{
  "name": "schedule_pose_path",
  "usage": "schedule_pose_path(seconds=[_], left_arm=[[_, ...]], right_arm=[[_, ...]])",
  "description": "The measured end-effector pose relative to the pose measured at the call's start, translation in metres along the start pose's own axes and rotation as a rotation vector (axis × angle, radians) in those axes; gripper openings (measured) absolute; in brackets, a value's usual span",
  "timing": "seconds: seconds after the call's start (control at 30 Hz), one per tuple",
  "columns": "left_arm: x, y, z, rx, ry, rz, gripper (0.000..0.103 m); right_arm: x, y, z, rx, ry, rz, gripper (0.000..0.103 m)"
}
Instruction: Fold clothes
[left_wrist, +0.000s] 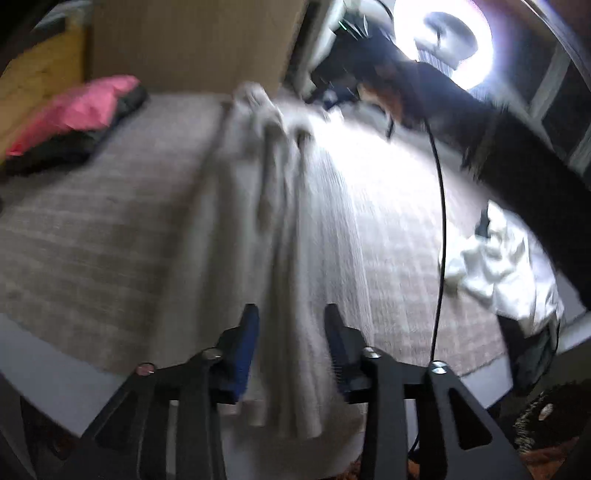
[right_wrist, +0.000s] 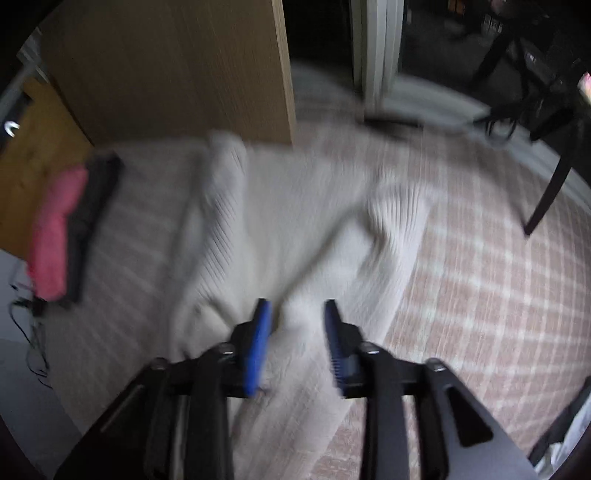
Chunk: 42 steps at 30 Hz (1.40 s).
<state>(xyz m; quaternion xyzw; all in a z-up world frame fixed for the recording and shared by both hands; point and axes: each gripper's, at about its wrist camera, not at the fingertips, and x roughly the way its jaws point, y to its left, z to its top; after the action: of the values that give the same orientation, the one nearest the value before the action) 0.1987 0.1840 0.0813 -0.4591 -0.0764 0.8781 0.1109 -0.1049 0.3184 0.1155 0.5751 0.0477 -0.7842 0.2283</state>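
Cream ribbed sweater (left_wrist: 280, 229) runs between the spread left gripper (left_wrist: 291, 314) fingers and ahead of the open right gripper (right_wrist: 297, 310).

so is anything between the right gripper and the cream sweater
Nothing visible. In the right wrist view the right gripper stands open directly over the cream sweater spread on the rug, fabric showing between its fingers. The folded pink and black clothes lie well off to the left.
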Motion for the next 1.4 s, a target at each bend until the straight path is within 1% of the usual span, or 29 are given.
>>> schedule_pose_path(seconds=[0.03, 0.07, 0.1, 0.27, 0.3, 0.33, 0.37, 0.4, 0.5, 0.53, 0.6, 0.63, 0.67, 0.7, 0.77, 0.8, 0.87, 0.93, 0.97, 1.0, 1.03, 1.1, 1.13, 1.17, 1.2, 1.23, 1.3, 1.37, 1.4], left_arm=[[0.0, 0.006, 0.0, 0.005, -0.012, 0.031, 0.037], [0.006, 0.009, 0.001, 0.012, -0.002, 0.055, 0.037], [0.013, 0.01, 0.003, 0.016, 0.013, 0.073, 0.037], [0.054, 0.009, 0.001, 0.047, 0.083, 0.094, 0.037], [0.061, 0.008, -0.002, 0.055, 0.097, 0.087, 0.037], [0.068, 0.007, -0.004, 0.064, 0.111, 0.08, 0.037], [0.069, 0.005, -0.006, 0.087, 0.106, 0.092, 0.037], [0.068, 0.001, -0.008, 0.113, 0.1, 0.102, 0.038], [0.067, -0.003, -0.01, 0.146, 0.107, 0.109, 0.041], [0.067, -0.002, -0.01, 0.147, 0.108, 0.106, 0.041], [0.067, 0.0, -0.01, 0.139, 0.108, 0.1, 0.041], [0.066, 0.0, -0.01, 0.131, 0.107, 0.097, 0.041], [0.065, 0.001, -0.01, 0.123, 0.107, 0.093, 0.041], [0.064, 0.001, -0.011, 0.115, 0.105, 0.092, 0.041], [0.065, 0.002, -0.009, 0.106, 0.104, 0.086, 0.041], [0.065, 0.003, -0.008, 0.103, 0.103, 0.082, 0.041], [0.066, 0.003, -0.008, 0.102, 0.101, 0.076, 0.042], [0.066, 0.002, -0.009, 0.102, 0.098, 0.069, 0.045], [0.065, 0.0, -0.01, 0.103, 0.096, 0.064, 0.048], [0.065, -0.001, -0.012, 0.104, 0.094, 0.058, 0.052], [0.065, -0.004, -0.012, 0.111, 0.095, 0.059, 0.053], [0.061, -0.007, -0.01, 0.118, 0.1, 0.052, 0.051], [0.056, -0.008, -0.008, 0.118, 0.105, 0.043, 0.049], [0.05, -0.006, -0.007, 0.108, 0.096, 0.037, 0.048], [0.04, -0.003, -0.006, 0.089, 0.075, 0.04, 0.048], [0.032, 0.003, -0.005, 0.064, 0.063, 0.045, 0.048], [0.019, 0.016, -0.002, 0.008, 0.049, 0.048, 0.048], [0.013, 0.027, -0.002, -0.049, 0.051, 0.042, 0.048], [0.015, 0.03, -0.002, -0.066, 0.059, 0.045, 0.048]], right_arm=[[0.0, 0.003, 0.004, -0.001, -0.017, 0.024, 0.045], [0.002, 0.006, 0.007, -0.003, -0.026, 0.044, 0.048], [0.009, 0.008, 0.007, -0.006, -0.014, 0.053, 0.048], [0.048, 0.02, 0.007, -0.02, 0.044, 0.098, 0.048], [0.056, 0.022, 0.007, -0.023, 0.055, 0.107, 0.045], [0.064, 0.024, 0.007, -0.026, 0.067, 0.116, 0.035], [0.07, 0.025, 0.006, -0.022, 0.082, 0.135, 0.009], [0.071, 0.02, 0.002, -0.004, 0.097, 0.165, 0.009], [0.062, 0.004, -0.009, 0.003, 0.076, 0.11, 0.009], [0.063, -0.003, -0.009, 0.007, 0.102, 0.111, 0.01], [0.063, -0.013, -0.006, 0.026, 0.149, 0.144, 0.021], [0.059, -0.016, -0.002, 0.04, 0.146, 0.17, 0.024], [0.052, -0.018, 0.003, 0.049, 0.115, 0.185, 0.028], [0.044, -0.016, 0.009, 0.042, 0.066, 0.183, 0.03], [0.026, -0.012, 0.019, 0.023, -0.024, 0.187, 0.03], [0.021, -0.006, 0.02, -0.009, -0.032, 0.216, 0.03], [0.016, 0.014, 0.013, -0.109, 0.016, 0.266, 0.03], [0.012, 0.035, -0.011, -0.236, 0.029, 0.188, 0.03], [0.013, 0.044, -0.024, -0.294, 0.033, 0.149, 0.03], [0.023, 0.047, -0.032, -0.322, 0.053, 0.129, 0.03], [0.035, 0.048, -0.038, -0.316, 0.069, 0.119, 0.03], [0.043, 0.046, -0.039, -0.282, 0.059, 0.117, 0.03], [0.042, 0.043, -0.039, -0.249, 0.049, 0.14, 0.03], [0.025, 0.029, -0.038, -0.18, 0.017, 0.223, 0.03], [0.004, 0.011, -0.04, -0.123, -0.045, 0.292, 0.03], [-0.016, -0.007, -0.041, -0.076, -0.109, 0.32, 0.03], [-0.045, -0.044, -0.043, -0.028, -0.225, 0.171, 0.03], [-0.045, -0.082, -0.032, 0.054, -0.216, 0.107, 0.029], [-0.037, -0.096, -0.025, 0.108, -0.185, 0.134, 0.029]])
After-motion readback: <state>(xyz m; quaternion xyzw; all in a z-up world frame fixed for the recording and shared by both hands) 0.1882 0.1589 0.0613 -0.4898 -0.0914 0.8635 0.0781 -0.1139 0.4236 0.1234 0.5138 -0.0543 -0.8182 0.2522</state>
